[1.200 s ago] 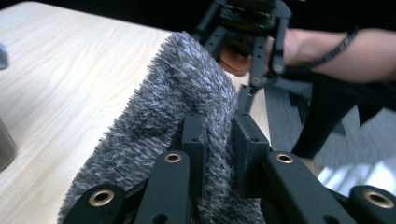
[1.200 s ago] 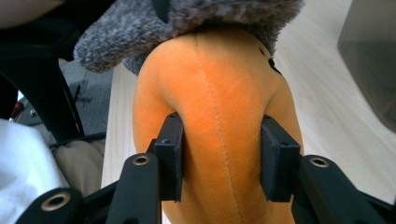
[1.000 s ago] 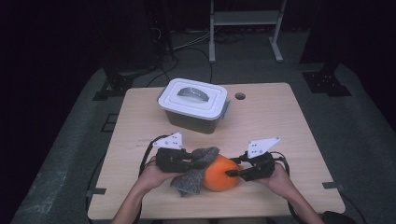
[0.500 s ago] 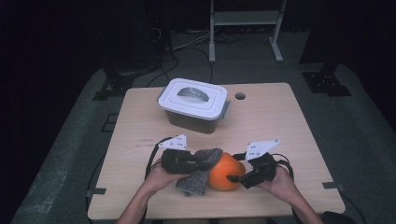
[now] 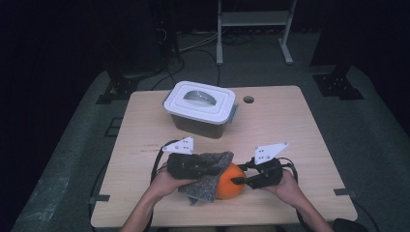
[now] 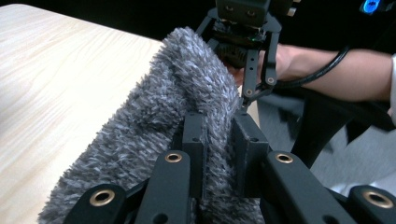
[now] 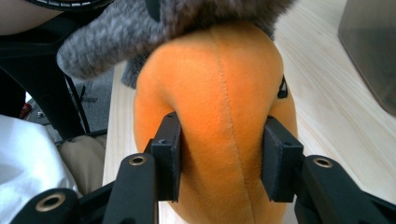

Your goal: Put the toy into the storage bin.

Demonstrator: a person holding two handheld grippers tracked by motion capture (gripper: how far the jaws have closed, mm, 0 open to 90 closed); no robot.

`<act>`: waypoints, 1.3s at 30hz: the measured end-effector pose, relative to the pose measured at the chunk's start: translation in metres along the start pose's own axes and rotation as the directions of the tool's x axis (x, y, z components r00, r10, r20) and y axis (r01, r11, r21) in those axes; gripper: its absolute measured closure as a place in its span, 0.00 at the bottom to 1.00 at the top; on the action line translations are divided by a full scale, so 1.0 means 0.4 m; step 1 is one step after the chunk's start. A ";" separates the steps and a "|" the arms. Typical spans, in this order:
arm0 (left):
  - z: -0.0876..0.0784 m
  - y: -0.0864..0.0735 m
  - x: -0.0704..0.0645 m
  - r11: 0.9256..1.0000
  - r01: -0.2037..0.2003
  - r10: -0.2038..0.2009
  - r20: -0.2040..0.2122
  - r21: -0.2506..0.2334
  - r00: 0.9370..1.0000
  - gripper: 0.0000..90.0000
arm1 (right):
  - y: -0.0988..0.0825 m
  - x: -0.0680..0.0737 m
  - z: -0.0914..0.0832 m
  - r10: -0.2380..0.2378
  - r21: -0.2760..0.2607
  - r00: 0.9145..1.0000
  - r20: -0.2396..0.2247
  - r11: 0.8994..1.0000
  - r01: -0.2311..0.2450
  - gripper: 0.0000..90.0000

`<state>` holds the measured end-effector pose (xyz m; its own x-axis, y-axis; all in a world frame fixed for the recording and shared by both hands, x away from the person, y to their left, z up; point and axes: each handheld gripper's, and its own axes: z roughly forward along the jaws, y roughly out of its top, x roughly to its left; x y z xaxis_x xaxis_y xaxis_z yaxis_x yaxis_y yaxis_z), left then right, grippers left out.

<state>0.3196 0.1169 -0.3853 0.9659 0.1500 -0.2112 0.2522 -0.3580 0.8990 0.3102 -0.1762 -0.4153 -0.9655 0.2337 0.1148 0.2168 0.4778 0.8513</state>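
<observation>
Near the front edge of the counter (image 5: 145,130), just left of its middle, the left tongs (image 6: 218,140) are clamped tight on a fold of grey fleece cloth (image 5: 209,176). Shaggy and limp, the cloth drapes from the jaws down to the wood and over the top of an orange plush toy (image 5: 228,181). It looks very light and floppy and will sag wherever it is not held; pinching a bunched fold, as here, probably gives a surer hold than an edge.

The toy sits beside it, toward the middle of the front edge, under the cloth's right flap. It is rounded and stuffed, covered in smooth short-pile fabric with a stitched seam down its middle. In the right gripper view it bulges around the pads, so it is likely soft, springy and unbreakable. Its fabric may slide a little, so a grip across the widest part seems best.

The right tongs (image 7: 223,161) have just been closing and now squeeze the toy's flanks, one black pad on either side of the seam.

Farther back, toward the middle of the counter, stands a hard plastic box (image 5: 200,110) with a white lid, well apart from both hands.
</observation>
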 end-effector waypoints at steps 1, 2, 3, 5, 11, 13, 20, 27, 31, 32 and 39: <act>-0.001 -0.007 0.004 1.000 0.013 -0.013 -0.001 -0.005 1.000 0.86 | -0.005 -0.005 -0.006 -0.002 0.000 1.000 0.002 1.000 0.002 0.61; -0.004 -0.016 0.011 1.000 0.024 -0.024 -0.004 -0.004 1.000 0.86 | -0.009 -0.009 -0.011 0.004 0.002 1.000 0.000 1.000 -0.004 0.60; -0.005 -0.026 0.017 0.999 0.038 -0.038 -0.006 0.000 0.999 0.86 | -0.016 -0.017 -0.017 0.020 -0.003 1.000 -0.007 1.000 -0.020 0.60; -0.006 -0.047 0.027 0.998 0.062 -0.062 -0.008 -0.004 0.998 0.86 | -0.032 -0.031 -0.027 0.049 -0.015 0.999 -0.022 0.999 -0.049 0.59; -0.005 -0.073 0.040 0.996 0.087 -0.087 -0.002 0.006 0.996 0.86 | -0.046 -0.048 -0.041 0.067 -0.019 0.997 -0.028 0.997 -0.068 0.59; -0.006 -0.075 0.041 0.996 0.086 -0.086 -0.002 0.007 0.996 0.86 | -0.051 -0.051 -0.042 0.076 -0.029 0.997 -0.033 0.997 -0.076 0.59; -0.002 -0.042 0.041 0.997 0.070 -0.070 0.021 -0.011 0.997 0.86 | -0.044 -0.025 -0.034 -0.009 -0.011 0.999 -0.030 1.000 0.009 0.61; 0.028 0.017 0.015 1.000 0.001 -0.001 0.051 -0.005 0.999 0.86 | -0.020 0.015 -0.015 -0.118 0.036 0.993 -0.020 0.992 0.119 0.61; 0.021 -0.004 0.032 0.999 0.033 -0.033 0.047 -0.009 0.998 0.86 | -0.023 0.004 -0.027 -0.114 0.040 0.993 -0.012 0.993 0.115 0.61; 0.015 -0.015 0.039 0.999 0.049 -0.048 0.043 -0.010 0.998 0.86 | -0.026 0.000 -0.031 -0.108 0.037 0.994 -0.013 0.993 0.109 0.61; -0.012 -0.091 0.067 0.993 0.111 -0.112 0.006 0.042 0.994 0.86 | -0.036 -0.027 -0.046 -0.058 0.018 0.998 -0.015 0.998 0.059 0.60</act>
<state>0.3362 0.1383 -0.4219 0.9320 0.1836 -0.3124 0.3603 -0.3774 0.8531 0.3149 -0.2010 -0.4193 -0.9785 0.1929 0.0725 0.1624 0.5056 0.8473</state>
